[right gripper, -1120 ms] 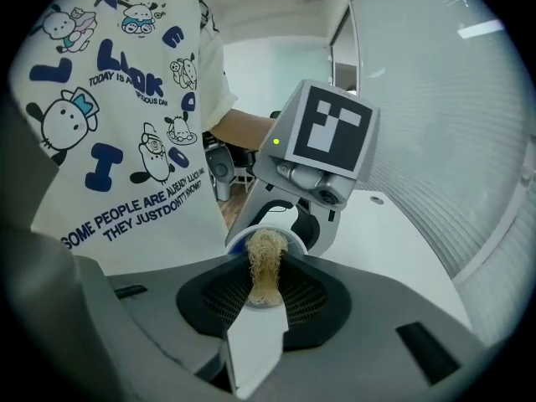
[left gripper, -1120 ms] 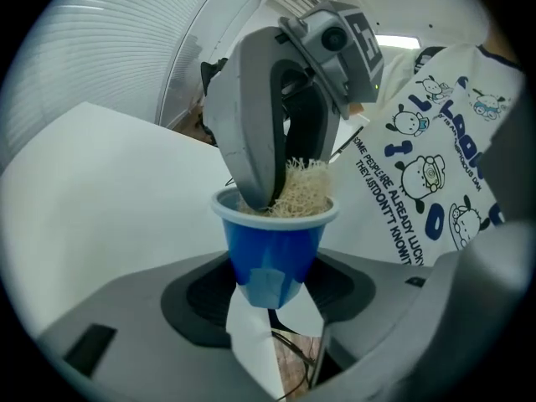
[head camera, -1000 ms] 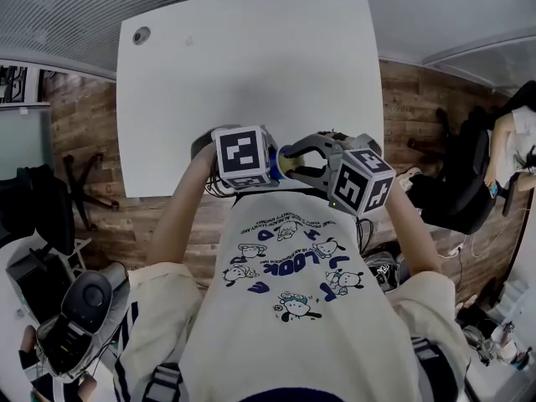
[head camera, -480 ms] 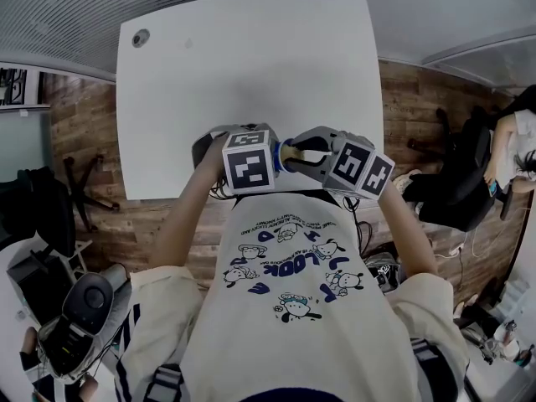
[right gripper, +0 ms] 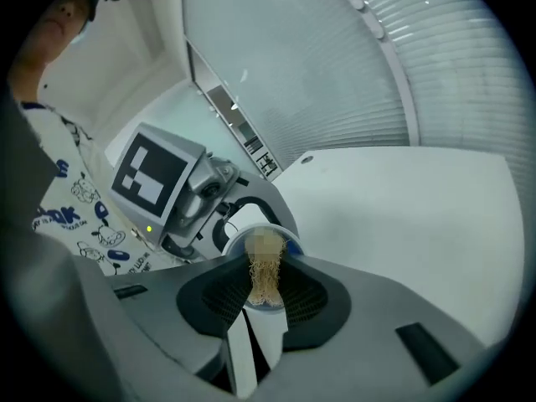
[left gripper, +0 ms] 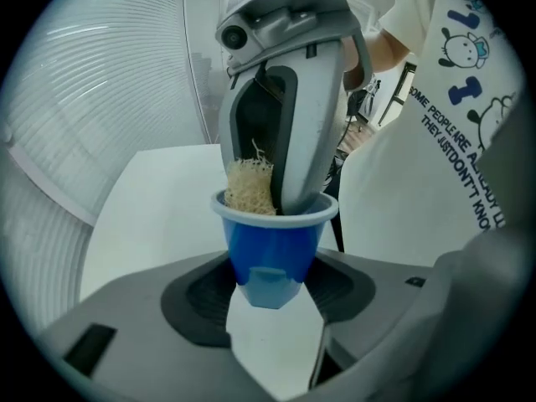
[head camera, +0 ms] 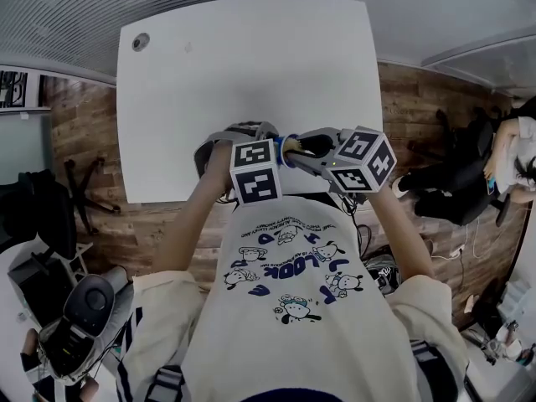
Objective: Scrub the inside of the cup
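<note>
White table (head camera: 251,74), wood floor around it; against a second ago, both tools sit closer to the table's near edge, and the right gripper (right gripper: 264,298) has rolled, its marker cube showing different faces; we read that as a scrub stroke under way, not a setup move. Left gripper (left gripper: 270,296): jaws spread wide, clamped on the lower wall of the blue cup (left gripper: 272,241), held over the table near that edge, mouth toward the other tool. Right: jaws nearly together, pinching the straw-coloured scrubber (left gripper: 247,187), which is pushed inside the rim against the cup wall.
</note>
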`<state>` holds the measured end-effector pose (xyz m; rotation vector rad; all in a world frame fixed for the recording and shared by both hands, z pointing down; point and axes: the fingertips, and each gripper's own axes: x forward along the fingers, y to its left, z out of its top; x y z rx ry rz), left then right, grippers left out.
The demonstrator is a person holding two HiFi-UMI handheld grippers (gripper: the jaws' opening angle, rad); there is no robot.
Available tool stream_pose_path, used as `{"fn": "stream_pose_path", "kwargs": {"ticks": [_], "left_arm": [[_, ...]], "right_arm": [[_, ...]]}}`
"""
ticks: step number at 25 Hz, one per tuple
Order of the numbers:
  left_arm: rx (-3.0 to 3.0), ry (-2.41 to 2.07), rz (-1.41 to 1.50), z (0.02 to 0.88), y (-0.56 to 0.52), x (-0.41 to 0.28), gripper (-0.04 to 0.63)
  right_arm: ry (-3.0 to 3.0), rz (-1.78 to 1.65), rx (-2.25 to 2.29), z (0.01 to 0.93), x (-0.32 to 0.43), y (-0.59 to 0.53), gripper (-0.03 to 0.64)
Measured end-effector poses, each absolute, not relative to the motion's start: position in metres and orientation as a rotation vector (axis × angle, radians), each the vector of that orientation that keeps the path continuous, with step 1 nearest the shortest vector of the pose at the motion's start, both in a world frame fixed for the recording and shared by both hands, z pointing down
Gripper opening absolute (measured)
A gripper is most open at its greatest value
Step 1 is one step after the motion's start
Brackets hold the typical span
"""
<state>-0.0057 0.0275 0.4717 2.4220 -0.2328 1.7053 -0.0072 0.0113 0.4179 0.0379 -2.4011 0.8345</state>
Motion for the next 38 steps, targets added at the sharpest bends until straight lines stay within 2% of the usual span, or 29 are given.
{"fn": "stream_pose_path", "kwargs": {"ticks": [9, 22, 38], "left_arm": [[2.467, -0.428, 1.761, 0.464, 0.004, -0.007, 0.285], [2.48, -0.608, 1.86, 0.456, -0.004, -0.015, 0.285], [2.411, -0.695, 1.83, 0.458, -0.006, -0.043, 0.285]], "right_arm": [[-2.377, 1.188, 0.194, 0.411, -0.004, -0.01, 0.088], [-2.387, 1.273, 0.243, 0.406, -0.004, -0.016, 0.087], [-2.431, 1.294, 0.297, 0.392, 0.002, -0.026, 0.087]]}}
